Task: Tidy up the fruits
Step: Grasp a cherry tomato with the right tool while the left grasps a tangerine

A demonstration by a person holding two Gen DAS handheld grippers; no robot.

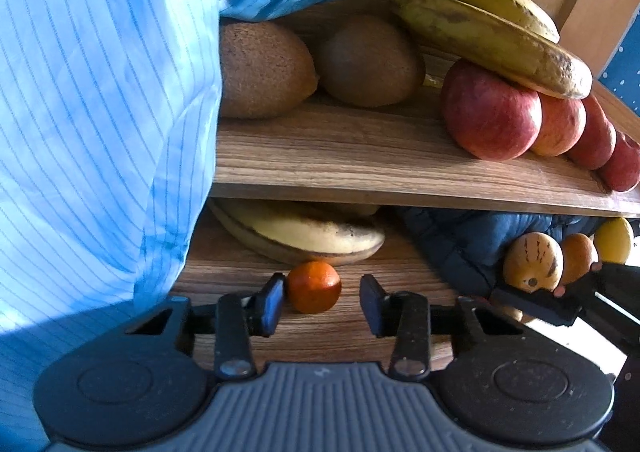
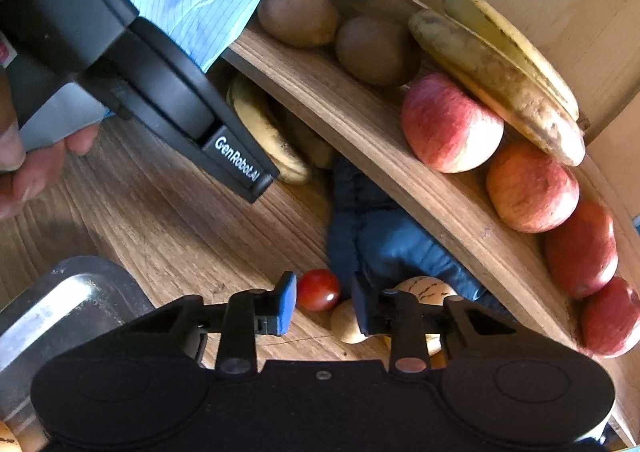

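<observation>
Left wrist view: left gripper point(image 1: 322, 302) low over the wooden surface point(image 1: 328, 332); jaws spread, a small orange point(image 1: 314, 286) between them, just beside the left pad, not pinched
Lower level: bananas point(image 1: 304, 236) behind the orange under the shelf point(image 1: 360, 164); dark blue cloth point(image 1: 452, 244) to the right
Shelf: two kiwis point(image 1: 370, 62), row of red apples point(image 1: 490, 112), two bananas lying on the apples
Right wrist view: right gripper point(image 2: 323, 302) over the surface; jaws spread around a cherry tomato point(image 2: 318, 290), not pressing it
Nearby: pale striped fruit point(image 2: 424, 288) just right of the tomato; metal tray point(image 2: 60, 308) at left; a hand point(image 2: 24, 172) holding the left gripper
</observation>
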